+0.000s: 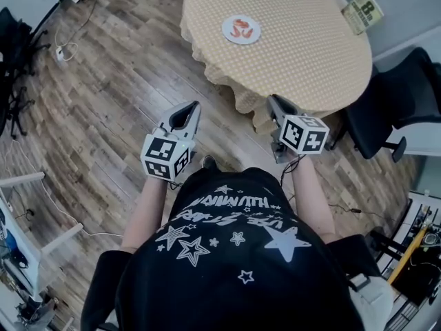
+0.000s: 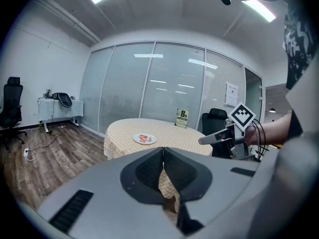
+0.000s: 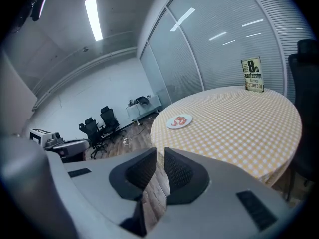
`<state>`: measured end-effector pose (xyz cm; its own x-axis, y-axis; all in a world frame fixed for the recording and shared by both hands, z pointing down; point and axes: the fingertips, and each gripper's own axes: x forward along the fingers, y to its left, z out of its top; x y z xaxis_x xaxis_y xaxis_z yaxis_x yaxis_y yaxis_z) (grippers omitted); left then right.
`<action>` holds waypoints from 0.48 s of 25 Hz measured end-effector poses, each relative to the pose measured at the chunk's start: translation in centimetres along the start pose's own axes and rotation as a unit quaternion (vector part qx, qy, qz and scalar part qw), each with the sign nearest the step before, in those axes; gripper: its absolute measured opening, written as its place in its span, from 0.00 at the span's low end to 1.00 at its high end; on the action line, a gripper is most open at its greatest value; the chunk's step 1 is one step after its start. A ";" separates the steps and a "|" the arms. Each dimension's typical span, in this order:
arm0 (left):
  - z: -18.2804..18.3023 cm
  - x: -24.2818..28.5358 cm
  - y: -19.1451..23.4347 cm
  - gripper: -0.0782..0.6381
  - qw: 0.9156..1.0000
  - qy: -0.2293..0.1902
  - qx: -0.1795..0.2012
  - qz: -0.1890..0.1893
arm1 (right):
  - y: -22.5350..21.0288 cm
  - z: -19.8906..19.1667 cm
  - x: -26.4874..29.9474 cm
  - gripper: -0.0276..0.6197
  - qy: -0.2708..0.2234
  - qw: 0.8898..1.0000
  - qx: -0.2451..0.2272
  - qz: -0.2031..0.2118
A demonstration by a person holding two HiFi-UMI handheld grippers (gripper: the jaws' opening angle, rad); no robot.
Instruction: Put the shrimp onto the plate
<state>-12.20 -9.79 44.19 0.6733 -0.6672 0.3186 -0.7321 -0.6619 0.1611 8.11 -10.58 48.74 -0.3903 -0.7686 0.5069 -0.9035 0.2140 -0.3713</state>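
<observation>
A white plate (image 1: pixel 241 29) with orange-red shrimp (image 1: pixel 242 27) on it lies near the left edge of a round table (image 1: pixel 303 54) covered by a yellow checked cloth. The plate (image 2: pixel 144 139) also shows small and far off in the left gripper view, and likewise the plate (image 3: pixel 179 121) in the right gripper view. My left gripper (image 1: pixel 196 105) hangs over the wooden floor, short of the table, shut and holding nothing; its jaws (image 2: pixel 163 149) meet at the tips. My right gripper (image 1: pixel 272 98) is at the table's near edge, shut and holding nothing, with a thin slit between its pads (image 3: pixel 160 151).
A small standing sign (image 1: pixel 363 11) is at the table's far right. A black office chair (image 1: pixel 403 102) stands right of the table. More chairs (image 3: pixel 99 126) and a white bench line the far wall. A cable (image 1: pixel 65 50) lies on the floor at left.
</observation>
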 end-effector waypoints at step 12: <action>0.8 0.9 -7.9 0.12 1.000 -0.013 0.000 0.025 | -4.7 -0.6 -6.1 0.12 -0.009 1.000 -0.022 0.017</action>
<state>-5.77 -5.45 42.49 0.6386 -0.7075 0.3027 -0.7646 -0.6280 0.1452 14.65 -6.54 47.86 -0.4173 -0.7713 0.4806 -0.8973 0.2659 -0.3524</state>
